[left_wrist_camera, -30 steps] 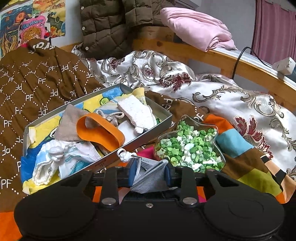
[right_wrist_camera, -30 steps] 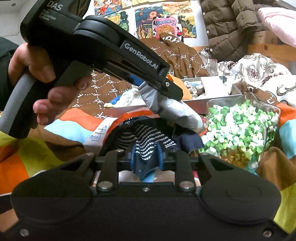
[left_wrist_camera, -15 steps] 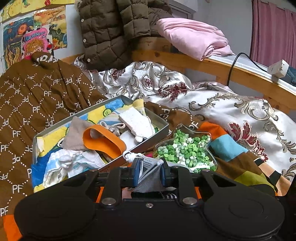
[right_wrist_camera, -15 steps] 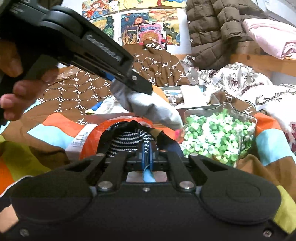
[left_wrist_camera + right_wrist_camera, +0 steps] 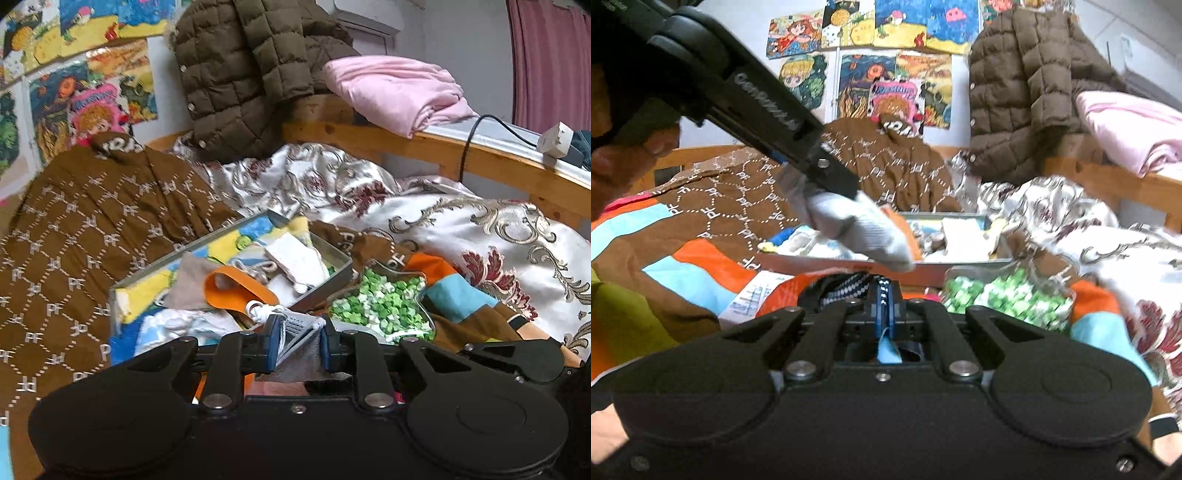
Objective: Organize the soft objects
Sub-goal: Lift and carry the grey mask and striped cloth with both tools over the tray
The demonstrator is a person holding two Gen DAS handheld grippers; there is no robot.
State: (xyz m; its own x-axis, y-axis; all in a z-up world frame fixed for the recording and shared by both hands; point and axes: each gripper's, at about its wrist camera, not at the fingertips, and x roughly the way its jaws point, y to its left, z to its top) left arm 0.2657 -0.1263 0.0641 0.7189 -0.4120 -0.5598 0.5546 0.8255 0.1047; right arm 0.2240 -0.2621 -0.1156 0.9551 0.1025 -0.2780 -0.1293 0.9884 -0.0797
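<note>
- Left gripper (image 5: 298, 341) clamped on grey sock (image 5: 860, 230), which hangs above the tin tray (image 5: 332, 273).
- Right gripper (image 5: 885, 308) closed tight on dark patterned sock (image 5: 846, 286).

Both grippers clamped on cloth, above the grey tray

The left gripper (image 5: 298, 342) points downward toward the grey tray (image 5: 334, 275), and its blue pads (image 5: 274, 345) press on a grey sock (image 5: 295, 334) from both sides. In the right wrist view this gripper comes from the upper left, held by a hand (image 5: 626, 157) whose fingers wrap the handle, and the sock hangs over the tray. The right gripper (image 5: 884, 314) is fully closed, nearly level, pinching a dark sock with white dots (image 5: 849, 286) on the near side of the tray.
</note>
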